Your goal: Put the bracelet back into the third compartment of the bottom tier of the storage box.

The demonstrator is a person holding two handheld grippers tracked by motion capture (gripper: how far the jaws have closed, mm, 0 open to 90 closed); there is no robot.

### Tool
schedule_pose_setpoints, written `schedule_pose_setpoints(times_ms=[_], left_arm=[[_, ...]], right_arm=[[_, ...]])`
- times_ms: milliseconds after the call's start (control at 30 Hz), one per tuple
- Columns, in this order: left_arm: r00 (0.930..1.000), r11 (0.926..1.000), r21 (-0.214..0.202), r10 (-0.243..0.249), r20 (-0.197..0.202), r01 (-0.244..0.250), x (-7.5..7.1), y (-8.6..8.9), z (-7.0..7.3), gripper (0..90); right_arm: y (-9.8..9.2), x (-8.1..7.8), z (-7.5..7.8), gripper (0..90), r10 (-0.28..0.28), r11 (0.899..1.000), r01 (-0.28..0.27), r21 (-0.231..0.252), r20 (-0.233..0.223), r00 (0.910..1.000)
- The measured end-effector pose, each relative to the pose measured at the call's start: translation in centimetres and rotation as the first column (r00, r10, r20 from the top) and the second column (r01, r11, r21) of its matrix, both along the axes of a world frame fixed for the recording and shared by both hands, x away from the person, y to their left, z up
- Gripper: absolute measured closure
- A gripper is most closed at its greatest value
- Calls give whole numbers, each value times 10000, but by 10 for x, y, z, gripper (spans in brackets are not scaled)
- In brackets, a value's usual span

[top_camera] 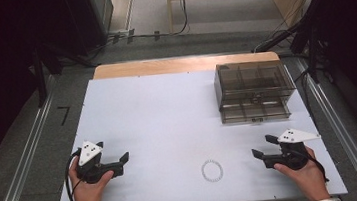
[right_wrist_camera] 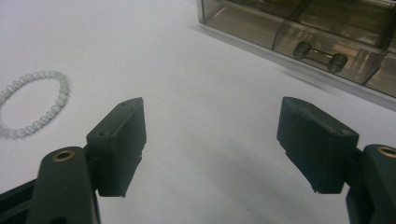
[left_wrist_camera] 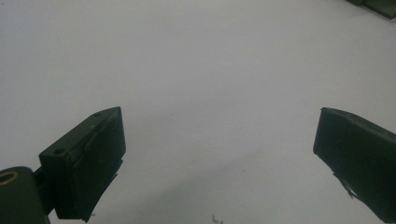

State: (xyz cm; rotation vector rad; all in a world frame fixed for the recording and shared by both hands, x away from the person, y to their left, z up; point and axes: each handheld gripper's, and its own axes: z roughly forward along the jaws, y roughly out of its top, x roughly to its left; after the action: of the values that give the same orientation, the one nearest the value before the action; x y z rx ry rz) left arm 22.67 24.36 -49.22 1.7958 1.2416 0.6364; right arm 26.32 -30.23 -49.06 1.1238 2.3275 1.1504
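Grippers first: the right gripper (top_camera: 263, 148) sits low near the table's front edge with its jaws spread wide and nothing between them, same deal with the left gripper (top_camera: 113, 156) over on the other side. Between the two, nearer the right one, a bracelet (top_camera: 212, 170) lies flat on the white table (top_camera: 157, 112). It's a loop of small pale, milky round beads, laid out in a neat circle. Farther back on the right stands a smoky see-through box (top_camera: 254, 91) with divided compartments and a drawer.
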Motion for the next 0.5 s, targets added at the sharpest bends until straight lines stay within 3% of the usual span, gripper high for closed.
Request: schedule_pose_setpoints(times_ms=[500], left_arm=[[10000,10000,9,6,31,-6,-1,0,0,28]], right_arm=[[11,-2,0,225,464,9989,-464,-50,9,9989]])
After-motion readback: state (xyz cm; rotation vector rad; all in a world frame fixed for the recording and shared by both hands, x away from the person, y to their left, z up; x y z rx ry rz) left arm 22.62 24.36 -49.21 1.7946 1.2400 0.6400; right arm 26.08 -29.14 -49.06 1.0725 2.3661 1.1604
